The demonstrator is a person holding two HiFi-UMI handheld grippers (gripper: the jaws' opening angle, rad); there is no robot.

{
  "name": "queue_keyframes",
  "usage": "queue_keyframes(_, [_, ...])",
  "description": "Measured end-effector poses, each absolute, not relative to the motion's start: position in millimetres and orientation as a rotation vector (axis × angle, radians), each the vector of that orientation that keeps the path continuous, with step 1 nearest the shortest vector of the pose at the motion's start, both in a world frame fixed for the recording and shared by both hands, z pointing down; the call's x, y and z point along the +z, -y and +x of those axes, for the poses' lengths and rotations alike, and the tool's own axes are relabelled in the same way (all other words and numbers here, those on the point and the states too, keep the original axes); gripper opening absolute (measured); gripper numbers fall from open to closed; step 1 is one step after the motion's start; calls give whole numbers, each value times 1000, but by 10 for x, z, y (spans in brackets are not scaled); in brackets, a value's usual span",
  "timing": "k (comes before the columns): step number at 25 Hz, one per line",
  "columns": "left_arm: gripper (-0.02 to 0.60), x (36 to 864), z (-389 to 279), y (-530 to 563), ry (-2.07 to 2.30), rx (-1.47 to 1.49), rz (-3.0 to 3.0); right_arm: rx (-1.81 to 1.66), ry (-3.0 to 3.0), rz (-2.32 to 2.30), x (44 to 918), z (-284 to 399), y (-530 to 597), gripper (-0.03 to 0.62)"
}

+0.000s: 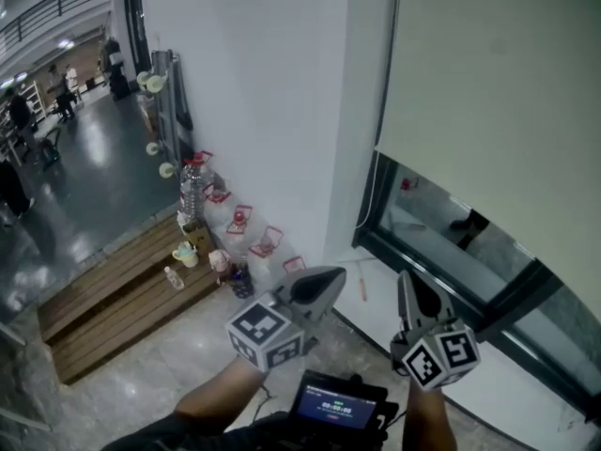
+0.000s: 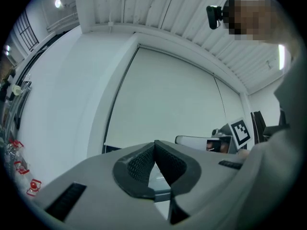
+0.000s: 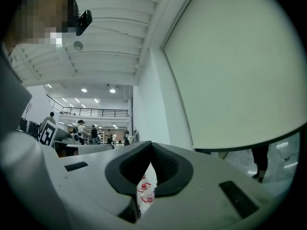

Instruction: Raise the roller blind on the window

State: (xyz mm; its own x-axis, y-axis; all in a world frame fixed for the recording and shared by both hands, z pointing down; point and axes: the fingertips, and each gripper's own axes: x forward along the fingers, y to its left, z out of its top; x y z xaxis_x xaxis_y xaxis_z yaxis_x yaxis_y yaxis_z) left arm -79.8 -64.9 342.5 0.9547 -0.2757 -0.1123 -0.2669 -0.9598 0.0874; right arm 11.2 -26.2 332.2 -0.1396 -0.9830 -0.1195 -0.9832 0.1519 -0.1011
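Before the matte roller blind (image 1: pixel 488 92), left tongs (image 2: pixel 154 147) and right tongs (image 3: pixel 151 148) are closed, empty.

Item one, roller blind (image 1: pixel 488 83): I log a plain pale beige sheet, flat and taut, drawn down over most of the window (image 1: pixel 427 228). Its straight lower hem stops short of the sill, so only a low strip of glass shows beneath it.

Item two, window: I note a dark frame set in a white wall, reaching down close to the floor.

Item three, cord (image 1: pixel 380 130): thin and pale. In the head view it hangs along the blind's left edge and curves down beside the frame's corner.
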Motion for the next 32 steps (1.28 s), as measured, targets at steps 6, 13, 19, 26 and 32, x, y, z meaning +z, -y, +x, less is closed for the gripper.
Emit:
queue_keyframes(6, [-9, 3381, -484, 954, 436, -182, 3050, 7, -2276, -1917, 3310, 388, 599, 9])
queue_keyframes(13, [-9, 3307, -36, 1417, 510, -178, 3050, 38, -2313, -1851, 3194, 841, 1065, 9])
queue_keyframes(19, [-9, 3261, 310, 1712, 580, -158, 3064, 34, -2342, -1786, 3134, 1204, 1393, 9])
queue_keyframes(26, [-9, 3253, 655, 1965, 655, -155, 3053, 55, -2409, -1719, 3111, 1520, 1685, 9])
queue_keyframes(32, [-9, 3240, 845, 2144, 733, -144, 3043, 32, -2451, -1657, 3143, 1731, 1914, 9])
